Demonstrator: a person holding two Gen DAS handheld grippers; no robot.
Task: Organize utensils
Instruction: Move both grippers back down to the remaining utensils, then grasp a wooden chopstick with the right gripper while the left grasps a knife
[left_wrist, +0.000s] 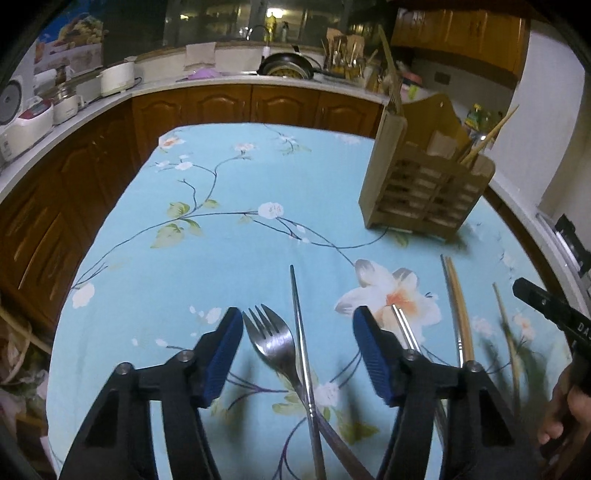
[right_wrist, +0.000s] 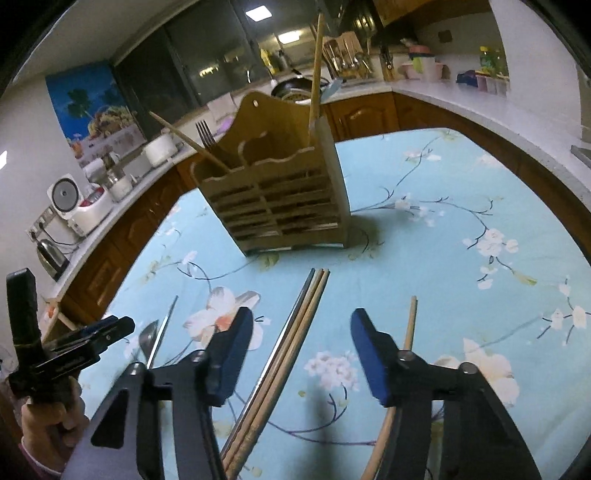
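Hovering: both grippers low over the desk, angled down at the cutlery lying on the floral cloth.
Left gripper: fingers partly spread, nothing pinched; the fork and a metal chopstick lie between them, pads not touching either. The two cross lower down.
Right gripper: fingers partly spread, gripping nothing; a bundle of chopsticks, one metal and two wooden, runs between them.
Loose wooden chopstick: just outside the right gripper's right finger, partly hidden behind it.
Another metal chopstick: by the left gripper's right finger.
Wooden holder: upright on the desk beyond the utensils, already holding a fork and a few wooden chopsticks.
Hand: grips the left gripper's handle.
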